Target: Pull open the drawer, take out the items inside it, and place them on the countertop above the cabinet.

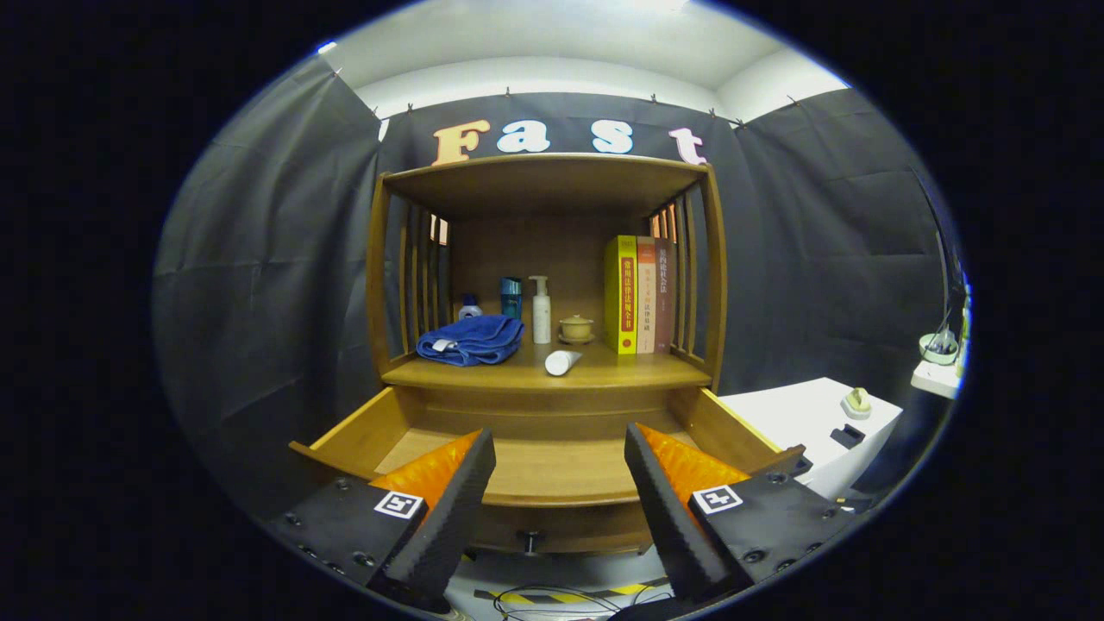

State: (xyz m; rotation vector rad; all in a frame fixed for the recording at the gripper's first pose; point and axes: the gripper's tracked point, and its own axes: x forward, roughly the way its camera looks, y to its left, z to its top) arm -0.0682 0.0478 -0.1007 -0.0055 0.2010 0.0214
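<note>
The wooden drawer (552, 470) stands pulled out just ahead of my fingers, and the part of its floor that I see is bare wood. Its small knob (530, 542) shows on the front panel between my fingers. My gripper (559, 448) is open, with nothing between its fingers, held in front of the drawer's front edge. On the countertop (604, 371) above the drawer lie a folded blue towel (471, 340) and a white tube (562, 362) on its side. Behind them stand a white pump bottle (541, 310), a blue bottle (511, 297) and a small lidded cup (576, 329).
Several upright books (638, 295) stand at the countertop's right, against the slatted side of the cabinet (714, 267). A white table (811, 423) with small objects stands to the right of the drawer. Cables and striped tape (561, 597) lie on the floor below.
</note>
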